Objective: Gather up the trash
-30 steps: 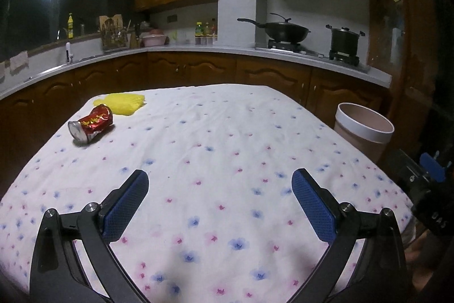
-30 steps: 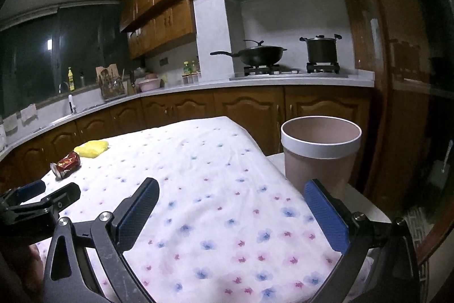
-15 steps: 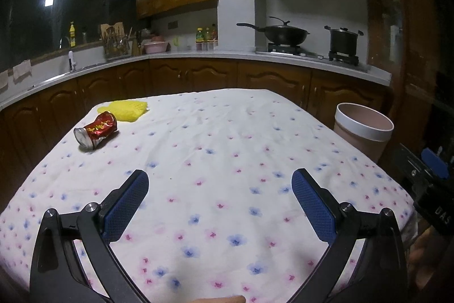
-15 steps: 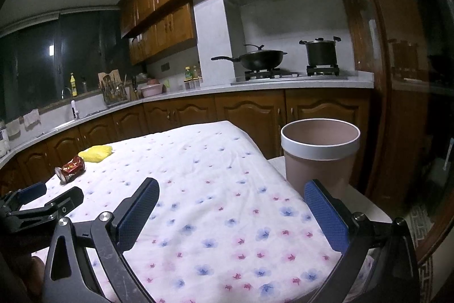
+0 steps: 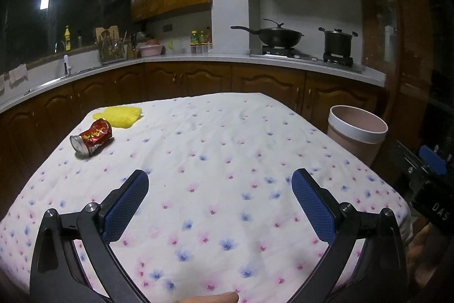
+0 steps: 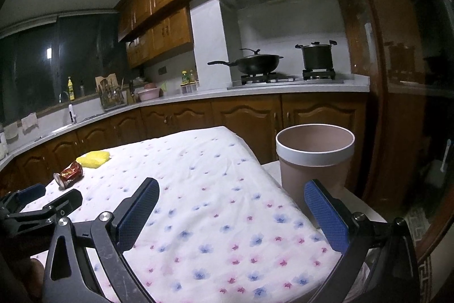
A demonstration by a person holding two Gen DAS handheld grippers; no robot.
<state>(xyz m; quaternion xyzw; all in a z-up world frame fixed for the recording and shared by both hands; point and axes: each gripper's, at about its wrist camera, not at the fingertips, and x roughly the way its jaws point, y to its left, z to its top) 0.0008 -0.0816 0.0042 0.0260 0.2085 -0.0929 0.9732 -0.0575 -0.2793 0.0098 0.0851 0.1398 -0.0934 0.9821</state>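
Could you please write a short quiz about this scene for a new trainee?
1. True or false: the crushed red can stands upright on the floral tablecloth.
2. What lies just behind the can? A) a yellow cloth B) a plate C) a bottle
3. Which gripper is nearer to the pink bin?

Key:
1. False; it lies on its side.
2. A, the yellow cloth.
3. The right gripper; the left gripper is nearer the can. Both are open and empty.
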